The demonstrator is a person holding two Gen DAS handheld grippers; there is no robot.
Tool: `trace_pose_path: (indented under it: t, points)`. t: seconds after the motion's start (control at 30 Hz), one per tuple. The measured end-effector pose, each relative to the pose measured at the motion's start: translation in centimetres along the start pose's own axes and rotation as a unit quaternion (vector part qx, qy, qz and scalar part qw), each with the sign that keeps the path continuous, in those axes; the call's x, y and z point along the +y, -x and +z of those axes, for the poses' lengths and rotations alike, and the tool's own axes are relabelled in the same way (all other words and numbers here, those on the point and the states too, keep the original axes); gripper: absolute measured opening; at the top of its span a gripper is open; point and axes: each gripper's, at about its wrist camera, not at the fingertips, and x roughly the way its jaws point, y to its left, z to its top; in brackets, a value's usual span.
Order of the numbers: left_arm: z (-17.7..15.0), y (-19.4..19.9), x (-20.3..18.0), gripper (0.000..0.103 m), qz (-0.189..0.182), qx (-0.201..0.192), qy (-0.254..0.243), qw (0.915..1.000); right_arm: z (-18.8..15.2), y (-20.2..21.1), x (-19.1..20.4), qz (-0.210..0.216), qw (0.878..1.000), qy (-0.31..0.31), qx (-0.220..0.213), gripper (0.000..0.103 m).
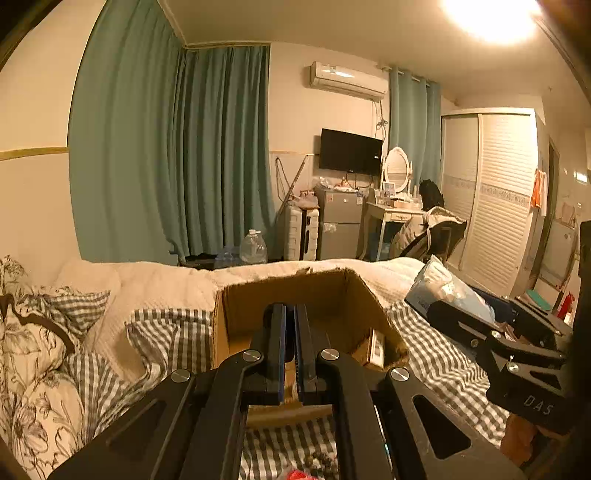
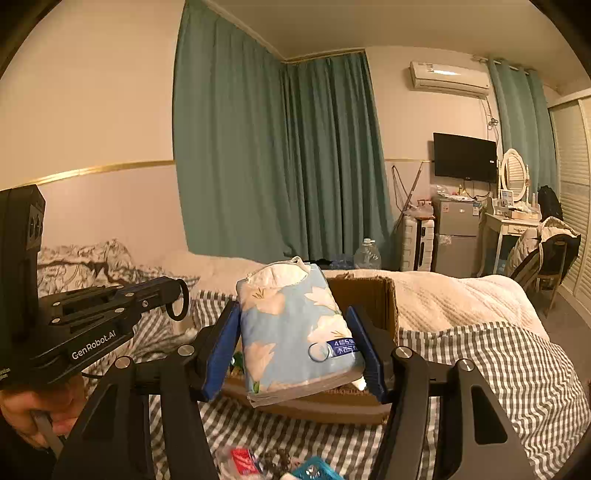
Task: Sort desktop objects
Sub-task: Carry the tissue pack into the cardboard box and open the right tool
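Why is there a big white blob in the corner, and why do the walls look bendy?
In the left wrist view, the ceiling lamp glares, washing out that corner. In both views the fisheye lens bends the curtains and darkens the corners; everything looks yellowish.

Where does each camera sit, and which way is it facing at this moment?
Left wrist: sits on the left gripper, looks along its closed fingers into the open cardboard box on the bed, across the room toward the TV; the right gripper shows at right.
Right wrist: sits on the right gripper, looks at the blue floral tissue pack gripped between its blue pads, box behind; the left gripper and hand show at left.
Shared: box, bed, teal curtains, TV, fridge.
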Motion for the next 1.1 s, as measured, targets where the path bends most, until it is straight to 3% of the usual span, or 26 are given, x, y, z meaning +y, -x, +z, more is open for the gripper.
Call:
trace_pose_path:
  t: [0.7, 1.1]
  points:
    - [1.9, -8.3, 1.0, 0.004, 0.021, -0.006, -0.005, 0.9998, 3.3, -7.0, -4.1, -0.016, 1.000, 0.004, -0.008, 0.058]
    - [-2.2, -14.9, 2.2, 0.004, 0.022, 0.042, -0.002, 0.9989, -0.7, -14.2, -5.7, -0.002, 0.998, -0.014, 0.065, 0.058]
